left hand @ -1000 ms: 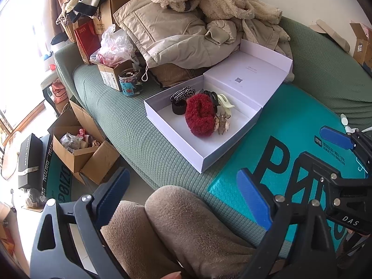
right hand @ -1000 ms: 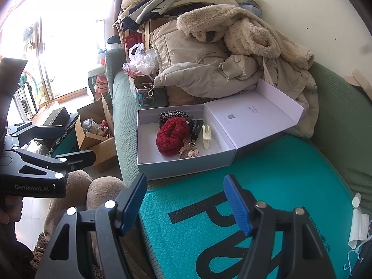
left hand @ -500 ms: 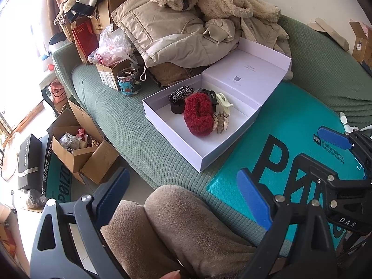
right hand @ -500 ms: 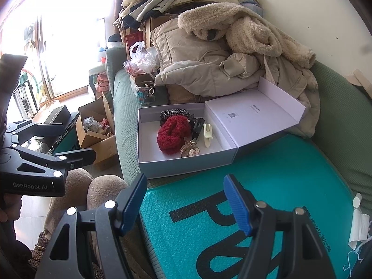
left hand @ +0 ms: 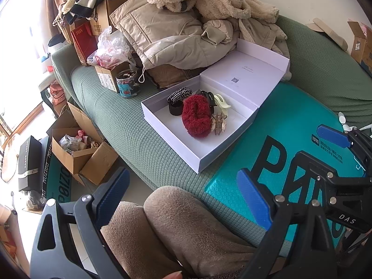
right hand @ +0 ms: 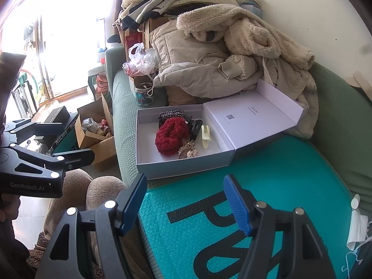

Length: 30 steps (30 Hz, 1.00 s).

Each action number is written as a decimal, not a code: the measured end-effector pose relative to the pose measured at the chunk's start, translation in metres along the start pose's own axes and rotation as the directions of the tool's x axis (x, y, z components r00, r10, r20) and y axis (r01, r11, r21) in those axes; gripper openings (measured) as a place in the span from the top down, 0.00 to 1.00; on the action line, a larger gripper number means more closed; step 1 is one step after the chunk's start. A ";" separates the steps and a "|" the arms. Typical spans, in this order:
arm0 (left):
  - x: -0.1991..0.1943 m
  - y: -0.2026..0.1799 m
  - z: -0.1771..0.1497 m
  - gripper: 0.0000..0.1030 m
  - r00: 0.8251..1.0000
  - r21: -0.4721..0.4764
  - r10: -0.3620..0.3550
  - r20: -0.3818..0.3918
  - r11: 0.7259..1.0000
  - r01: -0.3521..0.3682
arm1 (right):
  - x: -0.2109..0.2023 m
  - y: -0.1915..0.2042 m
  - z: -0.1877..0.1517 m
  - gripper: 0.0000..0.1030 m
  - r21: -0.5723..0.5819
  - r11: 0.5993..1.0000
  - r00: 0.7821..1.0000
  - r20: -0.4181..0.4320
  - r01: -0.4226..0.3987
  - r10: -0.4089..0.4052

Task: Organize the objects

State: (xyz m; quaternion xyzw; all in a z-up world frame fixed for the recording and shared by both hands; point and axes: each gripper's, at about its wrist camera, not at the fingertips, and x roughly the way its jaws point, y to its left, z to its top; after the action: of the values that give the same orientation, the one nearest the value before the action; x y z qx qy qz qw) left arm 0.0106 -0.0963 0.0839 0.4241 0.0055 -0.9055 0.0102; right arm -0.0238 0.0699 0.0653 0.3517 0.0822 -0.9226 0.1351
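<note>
An open white box (left hand: 172, 144) (right hand: 176, 167) lies on the green sofa with its lid folded back. Inside are a red fluffy scrunchie (left hand: 196, 116) (right hand: 171, 134), a checkered scrunchie (left hand: 179, 93) (right hand: 172, 114), a black clip (right hand: 195, 126), a cream claw clip (left hand: 220, 103) (right hand: 205, 134) and a brown claw clip (left hand: 218, 124) (right hand: 188, 151). My left gripper (left hand: 182, 197) hangs open over the person's knees, well short of the box. My right gripper (right hand: 186, 200) is open above the teal mailer, nothing between its pads.
A teal bubble mailer (left hand: 279, 127) (right hand: 255, 186) covers the sofa seat beside the box. Coats (left hand: 174, 34) are heaped behind it, with a jar (left hand: 126, 84) and small cartons to the left. An open cardboard box (left hand: 79, 151) stands on the floor.
</note>
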 end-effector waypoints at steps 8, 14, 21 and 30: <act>0.005 0.001 -0.001 0.10 1.000 0.007 -0.004 -0.016 1.000 0.004 | 0.001 -0.001 0.001 0.33 0.000 1.000 1.000 -0.004 0.003 -0.003; 0.006 0.001 -0.001 0.10 1.000 0.015 -0.009 -0.017 1.000 0.009 | 0.004 -0.001 0.001 0.33 0.002 1.000 1.000 -0.008 0.004 -0.004; 0.010 -0.002 -0.002 0.10 1.000 0.025 -0.013 -0.028 1.000 0.014 | 0.006 -0.001 0.000 0.33 0.006 1.000 1.000 -0.014 0.008 -0.008; 0.022 -0.007 -0.002 0.10 0.998 0.032 -0.030 -0.054 0.999 0.032 | 0.012 -0.007 -0.003 0.33 0.019 1.000 1.000 -0.026 0.010 -0.010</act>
State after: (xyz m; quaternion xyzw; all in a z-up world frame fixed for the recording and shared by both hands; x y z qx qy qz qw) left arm -0.0020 -0.0894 0.0654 0.4479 -0.0028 -0.8940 -0.0109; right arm -0.0328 0.0751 0.0560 0.3645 0.0767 -0.9194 0.1261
